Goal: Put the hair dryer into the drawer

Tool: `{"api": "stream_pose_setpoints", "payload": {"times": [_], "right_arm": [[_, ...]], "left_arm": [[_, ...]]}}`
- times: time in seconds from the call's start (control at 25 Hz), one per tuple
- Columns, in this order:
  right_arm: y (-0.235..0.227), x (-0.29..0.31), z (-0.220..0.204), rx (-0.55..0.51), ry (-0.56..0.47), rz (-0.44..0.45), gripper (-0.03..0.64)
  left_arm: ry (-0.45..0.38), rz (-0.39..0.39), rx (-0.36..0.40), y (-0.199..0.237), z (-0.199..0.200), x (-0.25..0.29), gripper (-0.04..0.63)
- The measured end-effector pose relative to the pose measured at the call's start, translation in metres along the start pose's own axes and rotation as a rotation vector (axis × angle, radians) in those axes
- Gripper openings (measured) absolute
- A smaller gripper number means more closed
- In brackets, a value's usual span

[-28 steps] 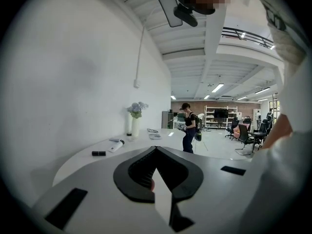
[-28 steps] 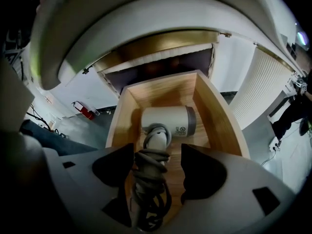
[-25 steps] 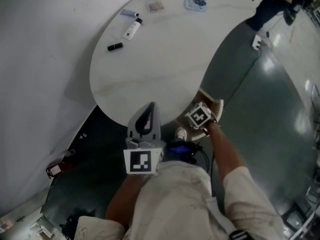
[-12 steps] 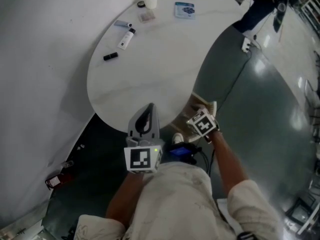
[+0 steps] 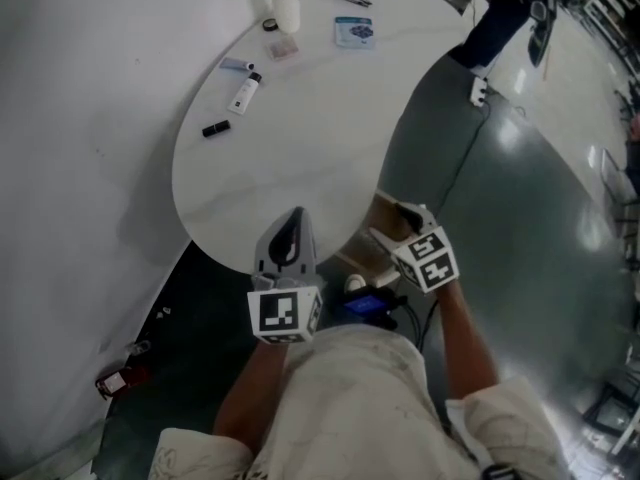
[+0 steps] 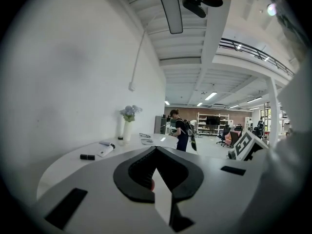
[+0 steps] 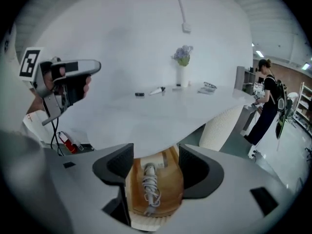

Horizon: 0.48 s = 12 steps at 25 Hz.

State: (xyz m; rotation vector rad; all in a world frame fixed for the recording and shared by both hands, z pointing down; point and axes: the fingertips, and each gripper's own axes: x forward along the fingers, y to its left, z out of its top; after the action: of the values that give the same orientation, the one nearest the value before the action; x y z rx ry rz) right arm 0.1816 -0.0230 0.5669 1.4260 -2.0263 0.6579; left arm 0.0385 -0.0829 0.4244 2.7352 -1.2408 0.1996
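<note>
While the left tool [image 6: 156,149] was held above the near edge of the worktop [image 5: 300,138] with its jaws pressed together and nothing between them, the right tool [image 7: 155,161] hung with its jaws wide apart, gripping nothing. It was just over the open drawer [image 7: 171,177] under that same near edge. Inside the wooden drawer lay a long thing with a pale cord wound around it, which I took for the hair dryer [image 7: 150,184]. Its body was mostly hidden by the cord, so this was only a judgement. It seemed to be in its place already, and probably only the closing of the drawer remained. Such a dryer should be rigid and rather light, with smooth plastic that can slip. The cord is soft and could catch on the drawer rim. If it needed moving, the wrapped middle part looked like the best place to take hold. Farther, near the left edge of the worktop, lay a black stick [image 5: 215,128] and a white tube [image 5: 243,92], and at the far edge stood a vase [image 5: 285,8].
</note>
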Motion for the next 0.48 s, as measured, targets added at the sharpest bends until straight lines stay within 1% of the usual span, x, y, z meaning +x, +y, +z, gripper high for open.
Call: {"api": "stream_pose_setpoints", "payload": {"times": [0.16, 0.32, 0.44, 0.48], "right_arm": [[-0.002, -0.027, 0.029, 0.030, -0.104, -0.046, 0.295], [-0.006, -0.049, 0.050, 0.046, -0.191, -0.092, 0.295], [-0.007, -0.064, 0.066, 0.029, -0.247, -0.130, 0.293], [-0.007, -0.069, 0.070, 0.023, -0.266, -0.145, 0.270]], "left_arm": [[0.022, -0.024, -0.031, -0.005, 0.000, 0.004, 0.002], [0.014, -0.049, -0.026, -0.009, 0.000, 0.006, 0.002], [0.012, -0.058, -0.028, -0.009, 0.001, 0.007, 0.002], [0.010, -0.060, -0.030, -0.009, 0.002, 0.008, 0.002]]}}
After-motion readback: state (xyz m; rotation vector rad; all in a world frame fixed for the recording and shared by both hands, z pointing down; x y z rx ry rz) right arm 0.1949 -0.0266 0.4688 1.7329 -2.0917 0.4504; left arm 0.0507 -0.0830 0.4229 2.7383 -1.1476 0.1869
